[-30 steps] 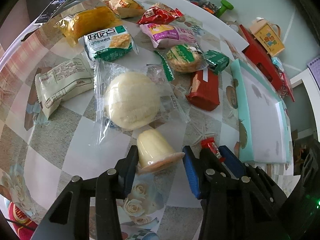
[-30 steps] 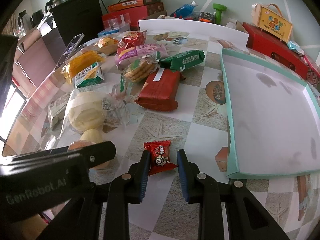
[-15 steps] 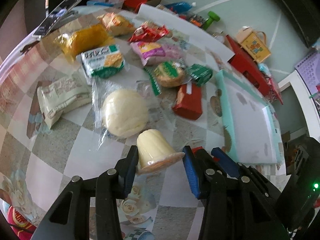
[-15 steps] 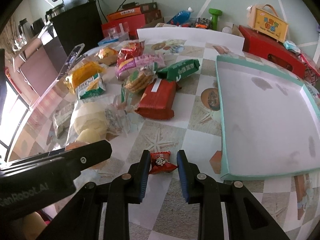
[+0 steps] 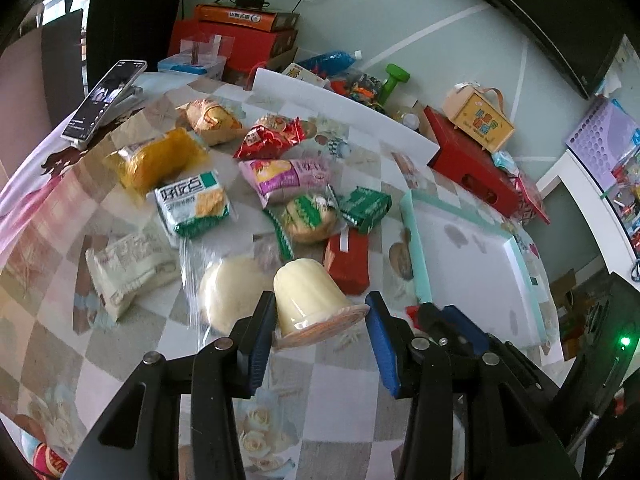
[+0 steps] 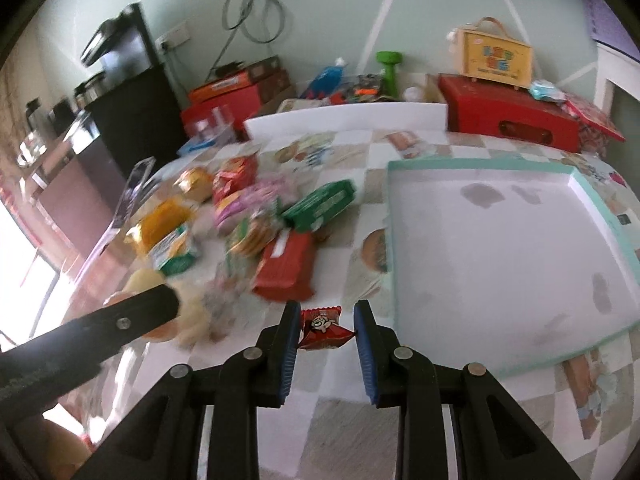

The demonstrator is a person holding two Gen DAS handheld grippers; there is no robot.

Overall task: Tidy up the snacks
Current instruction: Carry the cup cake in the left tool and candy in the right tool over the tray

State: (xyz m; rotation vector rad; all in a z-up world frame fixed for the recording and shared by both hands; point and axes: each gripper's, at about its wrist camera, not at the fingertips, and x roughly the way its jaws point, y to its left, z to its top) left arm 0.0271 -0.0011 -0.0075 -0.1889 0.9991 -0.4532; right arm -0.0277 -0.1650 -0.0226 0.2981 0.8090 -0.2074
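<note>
My left gripper point(image 5: 320, 312) is shut on a pale yellow pudding cup point(image 5: 310, 296), held tilted above the table with its foil lid toward the camera. My right gripper point(image 6: 326, 326) is shut on a small red candy packet point(image 6: 322, 328), lifted off the checked tablecloth. A white tray with a teal rim point(image 6: 394, 240) point(image 5: 414, 252) lies to the right, with nothing inside it. Several wrapped snacks lie in a heap to the left: a red packet point(image 6: 286, 266), a green packet point(image 6: 320, 204), a round bun in clear wrap point(image 5: 230, 294), a green-and-white cracker pack point(image 5: 192, 204).
A phone point(image 5: 104, 100) leans at the table's far left edge. Red boxes point(image 6: 508, 120), a yellow carry box point(image 6: 496, 58) and a white board point(image 6: 348, 118) stand behind the table. The left gripper's arm point(image 6: 80, 336) crosses the lower left of the right wrist view.
Both grippers have risen with their snacks still held. The table and the snack heap look farther away, and more of the back wall and boxes shows in both views.
</note>
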